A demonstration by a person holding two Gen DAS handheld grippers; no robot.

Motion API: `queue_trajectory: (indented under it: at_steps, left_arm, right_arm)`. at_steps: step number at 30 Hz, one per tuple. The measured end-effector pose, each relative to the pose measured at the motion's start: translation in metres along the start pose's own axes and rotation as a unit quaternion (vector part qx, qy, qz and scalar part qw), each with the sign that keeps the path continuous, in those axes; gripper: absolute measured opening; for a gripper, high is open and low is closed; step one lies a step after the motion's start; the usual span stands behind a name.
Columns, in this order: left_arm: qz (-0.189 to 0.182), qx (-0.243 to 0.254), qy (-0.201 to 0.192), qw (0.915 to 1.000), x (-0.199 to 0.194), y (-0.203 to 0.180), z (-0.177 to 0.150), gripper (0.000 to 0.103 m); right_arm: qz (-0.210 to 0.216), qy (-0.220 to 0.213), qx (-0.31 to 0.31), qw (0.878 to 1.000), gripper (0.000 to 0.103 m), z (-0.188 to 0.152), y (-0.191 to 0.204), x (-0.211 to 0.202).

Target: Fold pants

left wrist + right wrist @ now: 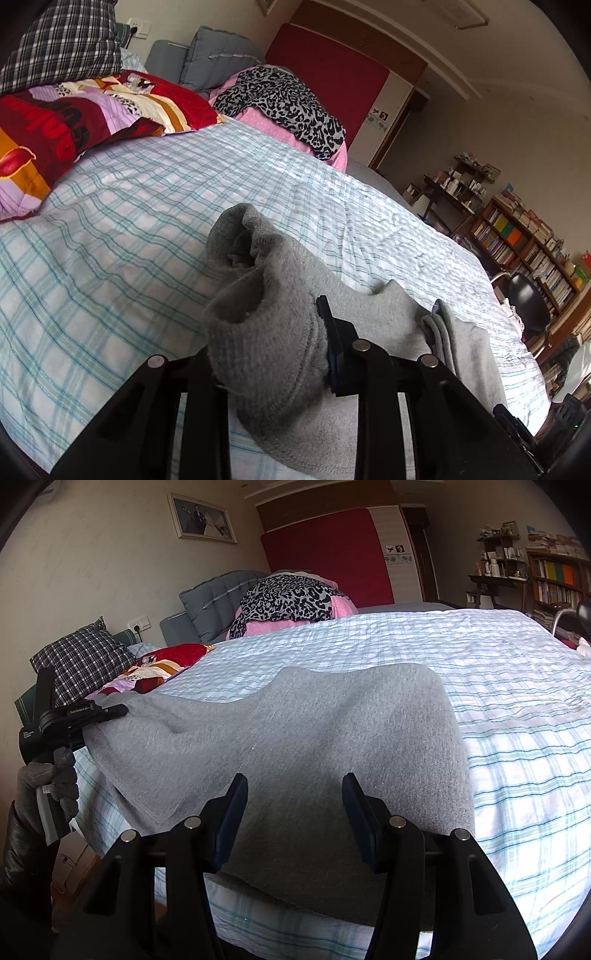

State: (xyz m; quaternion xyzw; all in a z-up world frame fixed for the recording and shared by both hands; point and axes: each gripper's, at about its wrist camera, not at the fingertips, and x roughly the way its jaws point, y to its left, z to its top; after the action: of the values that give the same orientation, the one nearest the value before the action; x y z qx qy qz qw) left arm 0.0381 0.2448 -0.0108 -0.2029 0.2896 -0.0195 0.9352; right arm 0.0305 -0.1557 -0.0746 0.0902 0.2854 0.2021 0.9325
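Left wrist view: left gripper (271, 343) clenched on a bunched wad of grey sweatpants (280, 314); fabric packed between the fingers (332, 347), only one finger plainly seen, other buried under cloth. Ribbed hem end curled up ahead of the grip, open like a tube. Rest of pants trailing right across the bed (129, 221), checked blue-white sheet underneath. Folded edge of same cloth lying further right. Patchwork quilt (74, 122) at upper left on bed, plaid pillow (62, 40) behind it, leopard-print garment (284, 103) heaped on pink bedding at far side. Bookshelf (524, 243) at right, packed w/ books, spines upright and some stacked flat; contents otherwise too small to tell.

Right wrist view: right gripper (294, 812) released, fingers (232, 823) spread wide apart, hovering over near edge of sweatpants (295, 738), nothing between them. Pants spread flat, mostly smooth, near corner of bed (517, 709). Left gripper (107, 710) at far left, pinching the cloth's left corner, held by gloved hand (55, 779). Framed photo (203, 518) on wall, red wardrobe panel (325, 557) behind, bookshelf (554, 579) at right w/ books in rows.
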Motion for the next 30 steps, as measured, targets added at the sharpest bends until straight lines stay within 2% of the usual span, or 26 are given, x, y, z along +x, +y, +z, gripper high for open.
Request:
queue_trajectory:
  at_steps: [5,10,17,21,30]
  left_arm:
    - [-0.002,0.052,-0.018,0.9985,-0.011,-0.042,0.006,0.026]
    - [-0.013,0.124,-0.039,0.9914,-0.017,-0.099,0.006,0.025]
    - [-0.045,0.223,-0.045,0.9726,-0.012,-0.192,-0.012,0.025]
    - [-0.062,0.263,-0.026,0.9625,0.007,-0.238,-0.032,0.024]
    - [-0.067,0.340,0.007,0.9381,0.052,-0.315,-0.086,0.024]
  right_arm:
    - [0.001,-0.005,0.009,1.000,0.055,-0.002,-0.007,-0.002]
    - [0.000,-0.013,0.022,1.000,0.055,-0.004,-0.018,-0.007]
    - [0.000,-0.029,0.036,0.999,0.055,-0.007,-0.032,-0.017]
    - [-0.003,-0.038,0.050,0.998,0.055,-0.011,-0.044,-0.024]
    - [-0.024,-0.058,0.083,0.995,0.055,-0.019,-0.075,-0.042]
